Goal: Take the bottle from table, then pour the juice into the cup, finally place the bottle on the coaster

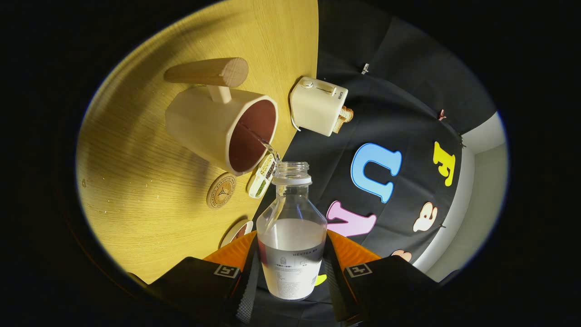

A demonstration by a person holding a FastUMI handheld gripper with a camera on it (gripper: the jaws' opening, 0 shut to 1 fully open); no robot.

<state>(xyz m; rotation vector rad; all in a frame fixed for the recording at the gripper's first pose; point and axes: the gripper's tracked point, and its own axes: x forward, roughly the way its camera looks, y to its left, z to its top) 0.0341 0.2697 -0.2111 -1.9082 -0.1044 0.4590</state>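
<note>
A clear uncapped bottle (291, 227), about half full of pale juice, sits between the fingers of my gripper (290, 268), which is shut on its lower body. The view is rolled, so the bottle is tipped with its mouth toward the cream cup (222, 127). A thin stream of juice (268, 146) runs from the bottle's mouth into the cup's dark red inside. The cup has a wooden handle (209, 72) and stands on the wooden table (150, 172). A round wooden coaster (221, 190) lies on the table beside the cup, just ahead of the fingers.
A cream toaster (317, 105) with a slice of bread in it stands at the table's edge beyond the cup. A small packet (262, 178) lies between the cup and the bottle's neck. A round white-rimmed dish (237, 231) shows by the left finger. The black cloth wall hangs behind.
</note>
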